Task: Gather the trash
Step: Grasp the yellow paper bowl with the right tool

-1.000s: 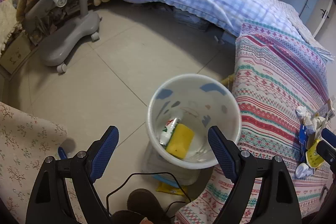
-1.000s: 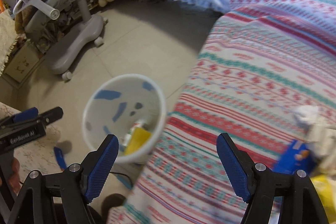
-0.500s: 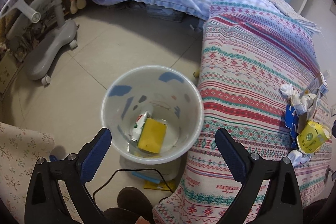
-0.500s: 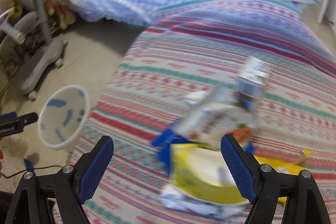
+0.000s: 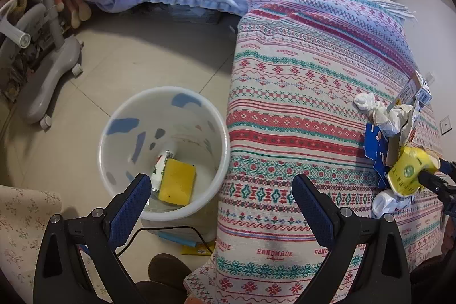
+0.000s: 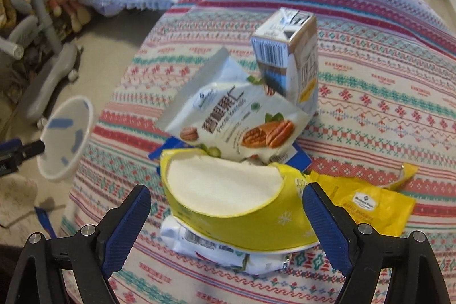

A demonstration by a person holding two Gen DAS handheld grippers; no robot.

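A: The right gripper [image 6: 226, 215] is spread wide with nothing in it, and the crushed yellow paper cup [image 6: 228, 207] lies right between its blue pads, not touching either.

B: And the left gripper [image 5: 221, 204]?

A: Just as wide and holding nothing. It hangs by the white bin [image 5: 164, 153], which stands on the floor against the edge of the patterned cover [image 5: 299, 104].

B: How will that cup handle?

A: Light and thin, I'd judge, already squashed. It should fold further under the pads, so pinch across the flattened wall near the rim.

B: What lies around the cup?

A: A nut pouch [image 6: 233, 118] and a milk carton [image 6: 290, 59] just behind it, a yellow sachet [image 6: 367, 204] to its right, and a white wrapper [image 6: 216, 250] beneath.

B: Do the views differ?

A: Only the left wrist view looks into the bin: a yellow sponge [image 5: 176, 184] beside a small tube [image 5: 161, 164]. The right wrist view alone shows the printed pouch and carton up close.
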